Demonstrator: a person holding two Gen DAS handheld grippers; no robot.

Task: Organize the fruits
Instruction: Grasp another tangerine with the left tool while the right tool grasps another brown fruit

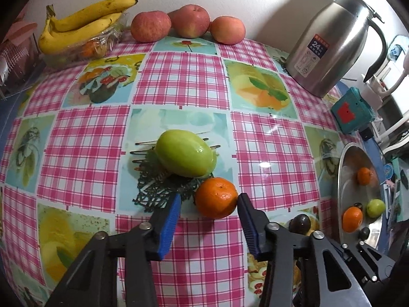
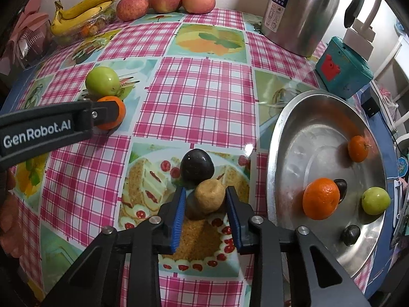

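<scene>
Left claw [image 1: 209, 199]: jaws apart, straddling the orange [image 1: 216, 197] at lower centre; right pad touching, left pad short of it.
Risk there: closing unevenly could roll the orange into the green fruit [image 1: 185, 152] just behind.
Right claw [image 2: 204, 199]: jaws apart around the brown fruit [image 2: 209, 195], lower centre; contact unclear.
Risk there: the plum [image 2: 196, 165] touches it and may get nudged.
Tray [image 2: 278, 133]: right edge, already holding fruit; a dropped piece could knock others.
</scene>
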